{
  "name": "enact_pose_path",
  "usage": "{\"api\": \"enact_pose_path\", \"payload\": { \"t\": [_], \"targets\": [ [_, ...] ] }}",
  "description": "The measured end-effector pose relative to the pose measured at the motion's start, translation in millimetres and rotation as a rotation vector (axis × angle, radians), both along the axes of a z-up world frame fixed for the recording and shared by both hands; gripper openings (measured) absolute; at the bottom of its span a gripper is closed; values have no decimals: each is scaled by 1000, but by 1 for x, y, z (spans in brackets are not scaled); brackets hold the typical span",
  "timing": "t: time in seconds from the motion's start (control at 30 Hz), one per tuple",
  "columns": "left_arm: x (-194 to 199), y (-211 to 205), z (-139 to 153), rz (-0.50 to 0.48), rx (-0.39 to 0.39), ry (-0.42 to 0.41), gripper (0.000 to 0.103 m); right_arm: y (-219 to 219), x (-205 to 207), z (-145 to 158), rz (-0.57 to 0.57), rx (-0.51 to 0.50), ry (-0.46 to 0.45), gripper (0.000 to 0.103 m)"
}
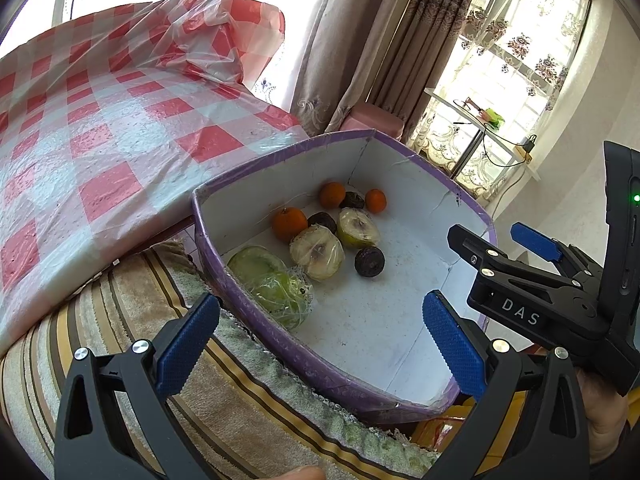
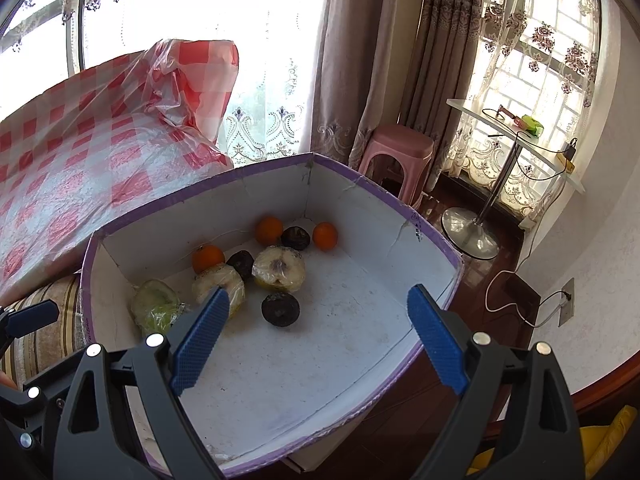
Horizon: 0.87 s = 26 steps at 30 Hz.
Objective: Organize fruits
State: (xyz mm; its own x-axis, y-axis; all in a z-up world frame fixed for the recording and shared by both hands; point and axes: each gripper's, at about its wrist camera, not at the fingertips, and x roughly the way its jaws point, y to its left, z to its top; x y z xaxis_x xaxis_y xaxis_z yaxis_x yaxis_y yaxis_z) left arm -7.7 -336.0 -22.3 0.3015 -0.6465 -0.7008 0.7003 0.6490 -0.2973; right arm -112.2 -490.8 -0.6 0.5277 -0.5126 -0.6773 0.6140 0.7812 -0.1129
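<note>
Beside checked tablecloth, purple-rimmed box; wrapped, bruised fruits

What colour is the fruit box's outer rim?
Purple, on the box; clearest in the right wrist view.

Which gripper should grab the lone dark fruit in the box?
Right gripper, probably: open, hovering over the box, with the dark fruit just ahead. The left gripper sits at the near rim.

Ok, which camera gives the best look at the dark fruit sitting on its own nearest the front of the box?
The right wrist view: the dark fruit sits near the centre, large and unblocked, between the open claw fingers. The left wrist view shows it too, smaller and farther off.
</note>
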Motion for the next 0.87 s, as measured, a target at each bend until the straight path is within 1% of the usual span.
{"api": "enact_pose_path", "payload": {
  "t": [0.33, 0.47, 0.6, 0.7, 0.73, 0.8, 0.87],
  "targets": [
    [-2, -6, 4, -25, 6, -10, 99, -4, -3, -2, -14, 5, 1, 91],
    [-3, -7, 7, -30, -30, -18, 99, -5, -4, -3, -20, 5, 2, 91],
    [-4, -7, 10, -42, -41, -12, 99, -6, -4, -3, -25, 5, 4, 91],
    [0, 7, 21, -3, -69, -2, 99, 3, -1, 2, 0, 6, -7, 91],
    [3, 15, 26, 17, -72, 2, 99, 8, 1, 5, 22, 8, -14, 94],
    [6, 41, 39, 66, -86, -10, 99, 25, 8, 12, 81, 10, -31, 96],
    [9, 78, 50, 150, -69, -47, 99, 50, 20, 17, 164, 13, -43, 100]
  ]
}}
